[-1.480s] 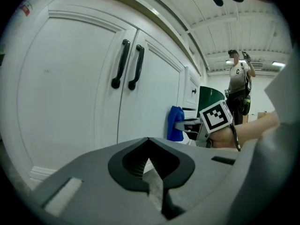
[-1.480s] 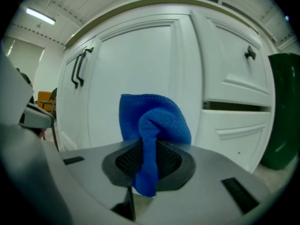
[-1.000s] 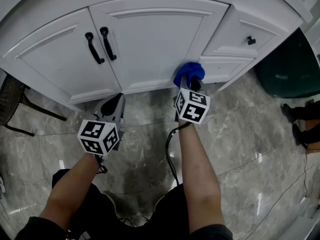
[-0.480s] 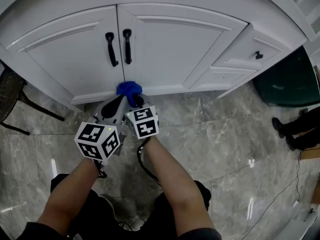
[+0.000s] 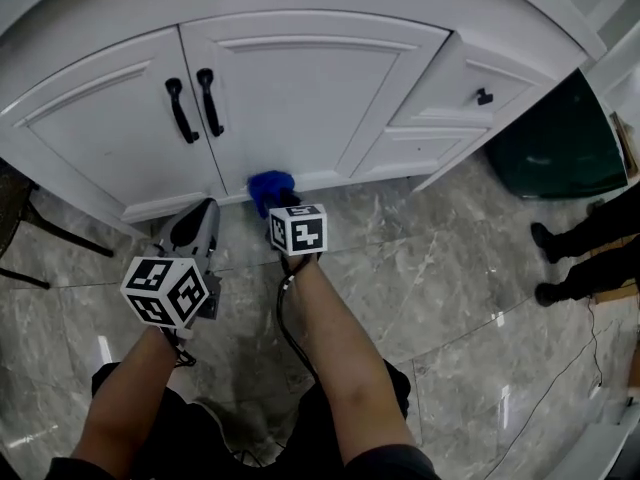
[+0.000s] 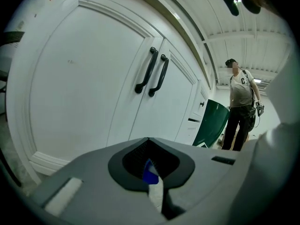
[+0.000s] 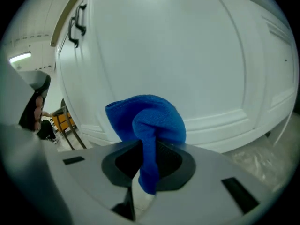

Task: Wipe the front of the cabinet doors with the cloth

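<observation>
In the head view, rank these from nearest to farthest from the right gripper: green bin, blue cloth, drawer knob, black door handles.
1. blue cloth, clamped in the right gripper.
2. black door handles, up and left.
3. drawer knob, up right.
4. green bin, far right.

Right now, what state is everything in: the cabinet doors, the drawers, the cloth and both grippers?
left cabinet door: closed.
right cabinet door: closed.
upper drawer: closed.
lower drawer: closed.
cloth: bunched up, low in front of the right cabinet door.
right gripper: shut on the cloth.
left gripper: shut, holding nothing, clear of the doors.
</observation>
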A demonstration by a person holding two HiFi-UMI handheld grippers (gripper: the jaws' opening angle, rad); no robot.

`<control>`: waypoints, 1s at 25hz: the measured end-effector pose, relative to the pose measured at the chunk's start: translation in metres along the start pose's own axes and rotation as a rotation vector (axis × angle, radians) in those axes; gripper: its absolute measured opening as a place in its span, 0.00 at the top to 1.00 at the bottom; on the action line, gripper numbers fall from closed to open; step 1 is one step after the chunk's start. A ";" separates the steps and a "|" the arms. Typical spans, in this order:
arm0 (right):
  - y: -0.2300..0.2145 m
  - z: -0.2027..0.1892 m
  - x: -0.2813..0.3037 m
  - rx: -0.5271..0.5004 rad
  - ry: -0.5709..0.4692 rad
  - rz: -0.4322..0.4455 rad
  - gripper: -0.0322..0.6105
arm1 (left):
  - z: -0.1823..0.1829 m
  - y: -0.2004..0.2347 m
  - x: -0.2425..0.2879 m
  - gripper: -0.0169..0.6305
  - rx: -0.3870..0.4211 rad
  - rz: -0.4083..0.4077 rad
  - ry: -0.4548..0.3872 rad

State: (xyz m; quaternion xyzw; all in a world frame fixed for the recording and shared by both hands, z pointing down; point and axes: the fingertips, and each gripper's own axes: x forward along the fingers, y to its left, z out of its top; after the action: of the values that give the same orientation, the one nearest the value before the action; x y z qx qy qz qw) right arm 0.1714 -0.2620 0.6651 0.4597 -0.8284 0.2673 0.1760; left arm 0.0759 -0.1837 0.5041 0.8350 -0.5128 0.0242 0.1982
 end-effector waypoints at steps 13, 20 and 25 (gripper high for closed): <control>-0.179 0.033 -0.107 0.250 -0.237 -0.476 0.87 | -0.018 -0.027 0.013 0.98 0.079 -0.007 0.046; -0.156 0.083 -0.139 0.188 -0.385 -0.436 0.87 | -0.023 -0.036 0.014 0.98 0.088 -0.028 0.051; -0.130 0.121 -0.163 0.172 -0.497 -0.379 0.87 | -0.016 -0.038 0.016 0.98 0.070 -0.047 0.027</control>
State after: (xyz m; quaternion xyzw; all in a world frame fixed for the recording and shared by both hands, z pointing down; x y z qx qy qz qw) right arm 0.3612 -0.2823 0.5180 0.6702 -0.7199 0.1786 -0.0246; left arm 0.1188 -0.1767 0.5115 0.8527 -0.4893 0.0486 0.1764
